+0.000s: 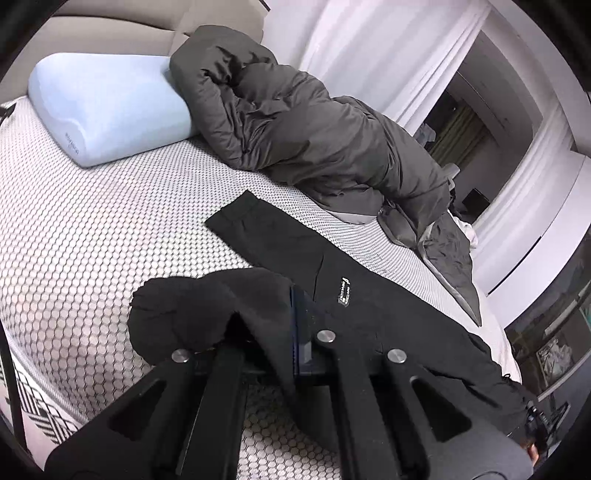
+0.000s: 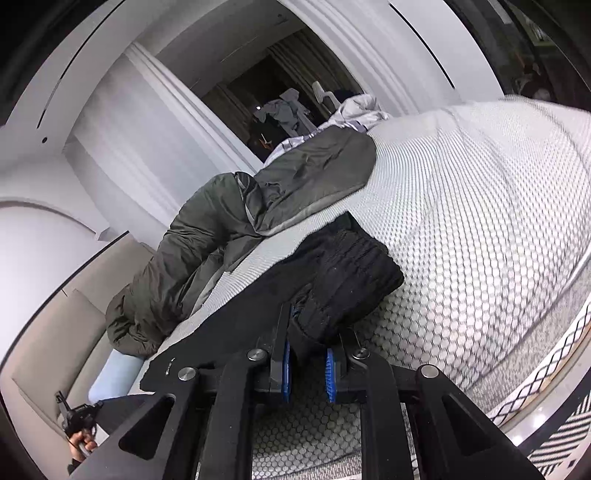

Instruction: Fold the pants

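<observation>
Black pants (image 1: 332,258) lie across the patterned mattress (image 1: 92,240), with a small white logo (image 1: 344,291) facing up. My left gripper (image 1: 293,299) is shut on a bunched end of the pants, and the cloth drapes over its left finger. In the right wrist view my right gripper (image 2: 308,332), with blue pads (image 2: 286,369), is shut on a ribbed elastic end of the pants (image 2: 351,266), raised a little off the mattress (image 2: 480,221). The fingertips of both are hidden by cloth. Each view shows the other gripper small at its edge, the right (image 1: 535,421) and the left (image 2: 74,413).
A dark grey duvet (image 1: 314,136) is heaped along the far side of the bed, close behind the pants. A light blue pillow (image 1: 107,107) lies by the beige headboard (image 1: 110,26). White wall panels and a dark doorway (image 1: 472,136) stand beyond. A person's hand (image 2: 83,443) holds the left gripper.
</observation>
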